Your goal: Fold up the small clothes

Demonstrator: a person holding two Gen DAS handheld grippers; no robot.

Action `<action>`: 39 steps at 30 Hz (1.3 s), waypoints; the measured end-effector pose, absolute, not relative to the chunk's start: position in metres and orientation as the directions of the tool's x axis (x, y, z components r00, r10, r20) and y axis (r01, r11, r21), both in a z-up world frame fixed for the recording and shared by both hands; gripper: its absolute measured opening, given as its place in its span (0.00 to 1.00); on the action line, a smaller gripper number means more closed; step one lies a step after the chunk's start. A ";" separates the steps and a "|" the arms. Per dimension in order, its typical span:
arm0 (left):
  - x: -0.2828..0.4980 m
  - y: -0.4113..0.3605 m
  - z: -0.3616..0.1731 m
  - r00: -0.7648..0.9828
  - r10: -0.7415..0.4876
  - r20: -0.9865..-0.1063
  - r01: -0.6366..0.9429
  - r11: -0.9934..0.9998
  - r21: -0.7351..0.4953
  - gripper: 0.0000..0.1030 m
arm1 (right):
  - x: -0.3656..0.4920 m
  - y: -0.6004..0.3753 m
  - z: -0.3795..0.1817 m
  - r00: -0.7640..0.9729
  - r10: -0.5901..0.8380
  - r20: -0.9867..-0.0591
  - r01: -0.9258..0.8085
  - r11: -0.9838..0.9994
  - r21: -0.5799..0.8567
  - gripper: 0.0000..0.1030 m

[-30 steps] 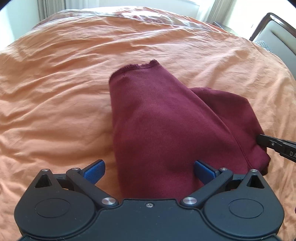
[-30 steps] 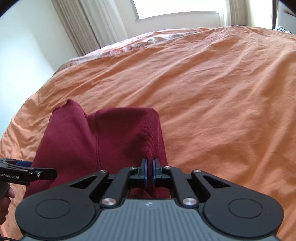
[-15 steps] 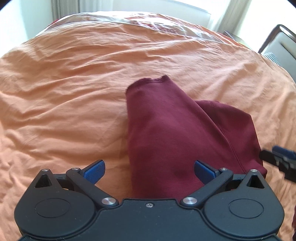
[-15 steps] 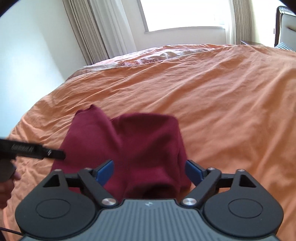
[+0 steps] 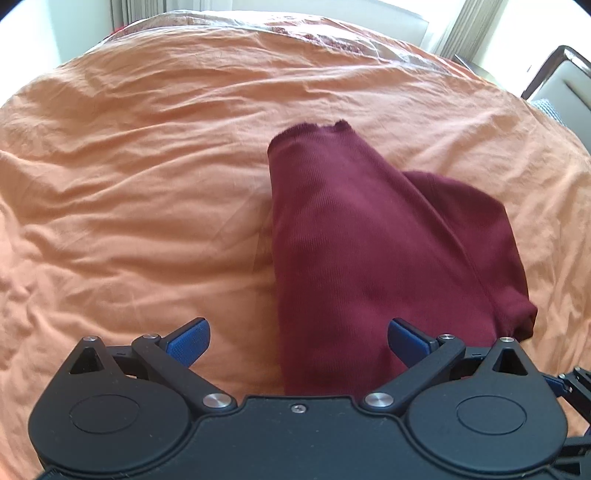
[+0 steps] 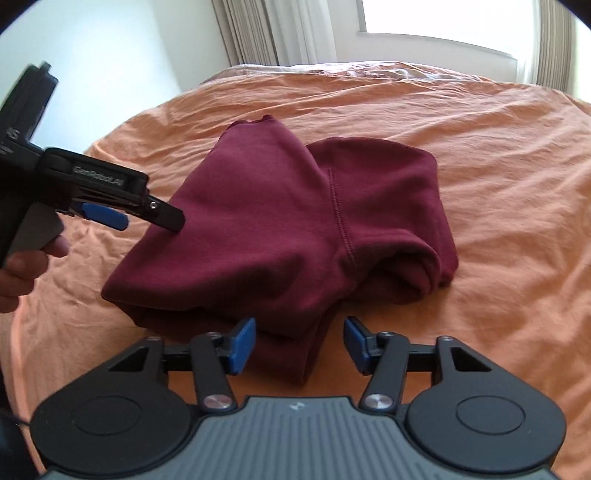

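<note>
On the orange bed point(image 6: 498, 192) we see a folded red sweater point(image 6: 280, 229). Our left gripper point(image 5: 297, 338) stands wide apart above it. Our right gripper point(image 6: 299, 345) is closing, its pads not touching the cloth.

Bright daylight pours from the blown-out window point(image 6: 439, 26); edges bend fisheye-fashion, with black corners.

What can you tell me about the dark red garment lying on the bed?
The dark red garment is a soft, finely ribbed knit, folded into a thick, uneven bundle on the orange bedspread. A stitched seam runs down its top layer, a frayed edge points toward the far side of the bed, and a rolled fold bulges at one side. Neither hand-held gripper holds it: the left hand-held gripper hovers open above it, and the right hand-held gripper is closing with only a loose corner between its pads.
</note>
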State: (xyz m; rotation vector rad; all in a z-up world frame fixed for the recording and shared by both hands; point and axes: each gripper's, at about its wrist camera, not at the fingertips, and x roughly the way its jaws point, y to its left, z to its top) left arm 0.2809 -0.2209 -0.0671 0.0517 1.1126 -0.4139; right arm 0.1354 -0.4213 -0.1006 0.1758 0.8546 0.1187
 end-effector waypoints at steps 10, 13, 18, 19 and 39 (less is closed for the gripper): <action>0.265 -0.213 -0.073 0.322 -0.319 -0.891 0.358 0.913 -0.198 0.99 | 0.140 -0.401 -0.106 0.649 0.155 -0.745 -0.089 0.988 0.128 0.36; 0.259 -0.211 -0.075 0.299 -0.337 -0.893 0.367 0.904 -0.219 0.99 | 0.135 -0.402 -0.102 0.665 0.146 -0.732 -0.089 0.989 0.117 0.20; 0.244 -0.207 -0.076 0.257 -0.387 -0.885 0.392 0.879 -0.270 0.99 | 0.129 -0.405 -0.094 0.683 0.185 -0.706 -0.120 0.983 0.141 0.09; 0.240 -0.207 -0.076 0.252 -0.395 -0.883 0.399 0.874 -0.277 0.99 | 0.128 -0.407 -0.091 0.687 0.196 -0.699 -0.121 0.980 0.156 0.08; 0.238 -0.170 -0.092 0.309 -0.299 -0.903 0.327 0.925 -0.195 0.98 | 0.116 -0.403 -0.098 0.607 0.233 -0.760 -0.250 0.963 0.095 0.04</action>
